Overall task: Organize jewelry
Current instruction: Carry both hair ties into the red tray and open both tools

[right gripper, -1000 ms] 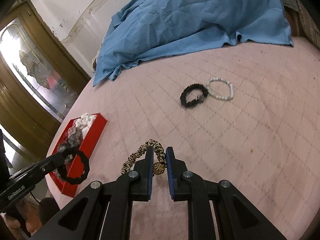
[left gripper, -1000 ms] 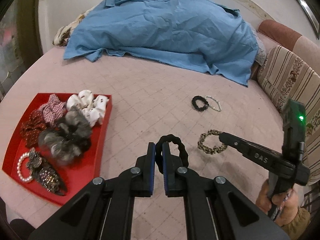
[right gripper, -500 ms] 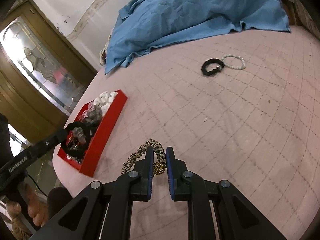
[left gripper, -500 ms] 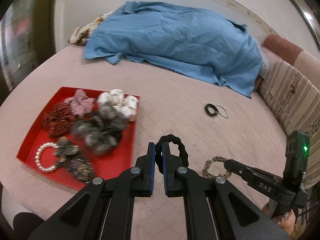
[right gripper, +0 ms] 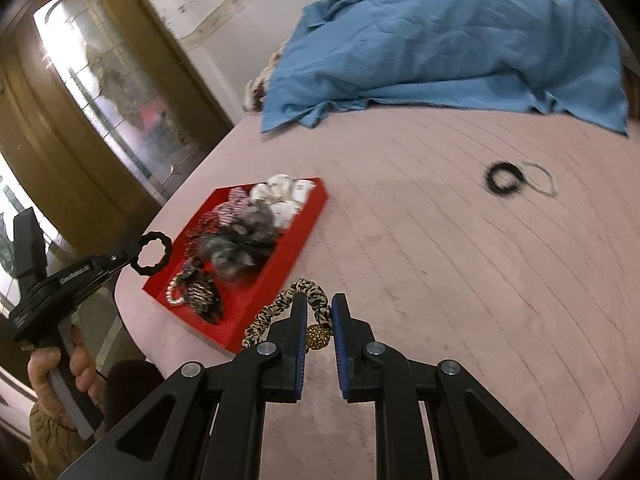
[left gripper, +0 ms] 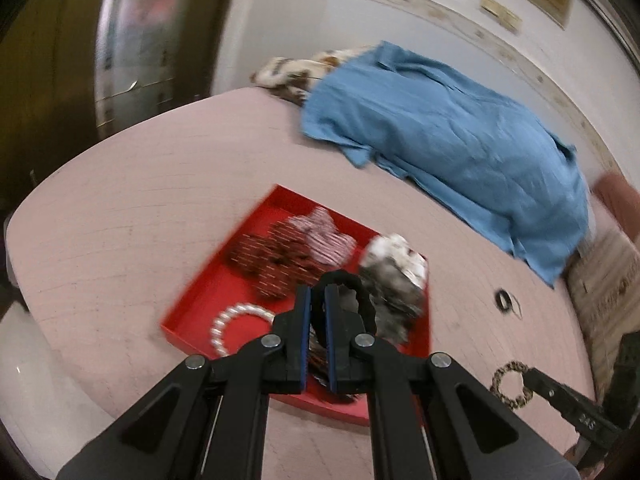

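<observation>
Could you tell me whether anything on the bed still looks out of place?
Yes: a black bracelet and a pale beaded bracelet lie loose and overlapping on the pink bedspread, well away from the red tray that holds the other pieces. Nothing looks spilled or damaged, though motion blur hides fine detail.

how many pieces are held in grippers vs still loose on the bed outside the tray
held in grippers: 2, black wavy ring in left gripper, leopard band in right gripper
loose on bed: 2, black bracelet, white bead bracelet
total: 4
</observation>
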`<control>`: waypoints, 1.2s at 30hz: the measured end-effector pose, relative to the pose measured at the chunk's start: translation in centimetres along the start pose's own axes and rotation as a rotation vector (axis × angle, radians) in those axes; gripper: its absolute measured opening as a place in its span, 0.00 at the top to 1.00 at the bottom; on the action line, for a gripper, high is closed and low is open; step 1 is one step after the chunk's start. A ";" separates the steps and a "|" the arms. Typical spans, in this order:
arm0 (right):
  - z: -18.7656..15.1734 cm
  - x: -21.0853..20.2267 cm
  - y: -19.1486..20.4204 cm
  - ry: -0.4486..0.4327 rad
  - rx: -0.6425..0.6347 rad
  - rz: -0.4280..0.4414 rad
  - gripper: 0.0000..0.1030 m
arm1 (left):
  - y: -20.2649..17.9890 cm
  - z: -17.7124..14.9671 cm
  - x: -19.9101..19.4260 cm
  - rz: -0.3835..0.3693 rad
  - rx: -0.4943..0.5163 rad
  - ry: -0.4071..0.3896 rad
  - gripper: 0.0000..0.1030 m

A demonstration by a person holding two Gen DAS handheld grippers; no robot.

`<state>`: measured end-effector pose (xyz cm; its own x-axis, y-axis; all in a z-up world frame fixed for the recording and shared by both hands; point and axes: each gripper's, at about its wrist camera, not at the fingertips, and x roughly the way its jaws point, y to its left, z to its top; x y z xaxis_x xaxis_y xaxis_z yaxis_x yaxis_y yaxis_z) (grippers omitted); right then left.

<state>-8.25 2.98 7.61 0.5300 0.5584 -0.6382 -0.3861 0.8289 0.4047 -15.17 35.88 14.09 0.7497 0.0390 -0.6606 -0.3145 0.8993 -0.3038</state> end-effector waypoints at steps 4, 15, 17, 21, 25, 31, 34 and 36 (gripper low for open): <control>1.0 1.3 2.7 0.014 -0.040 0.025 0.87 | 1.8 0.6 1.2 0.006 -0.028 0.007 0.94; 1.7 6.0 9.0 0.075 -0.178 0.022 0.87 | 4.2 1.8 6.3 0.037 -0.041 0.028 0.94; 1.7 7.2 9.7 0.090 -0.197 0.008 0.87 | 4.7 1.6 6.9 0.039 -0.047 0.032 0.94; 1.6 9.5 10.8 0.118 -0.233 -0.026 0.87 | 5.2 1.3 7.7 0.043 -0.041 0.035 0.94; 1.3 11.2 11.7 0.140 -0.279 -0.065 0.87 | 5.3 1.2 8.3 0.056 -0.026 0.034 0.94; 0.6 13.0 12.3 0.175 -0.327 -0.096 0.86 | 4.6 1.3 8.3 0.105 0.035 0.004 0.94; 0.2 13.5 12.2 0.195 -0.325 -0.098 0.86 | 4.2 1.2 8.3 0.123 0.061 -0.003 0.94; -0.1 13.9 12.2 0.207 -0.323 -0.100 0.86 | 4.1 1.2 8.4 0.131 0.071 -0.004 0.94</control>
<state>-5.67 20.86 3.56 0.4262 0.4294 -0.7962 -0.5756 0.8077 0.1276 -9.46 40.38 8.11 0.7074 0.1600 -0.6885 -0.3679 0.9150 -0.1654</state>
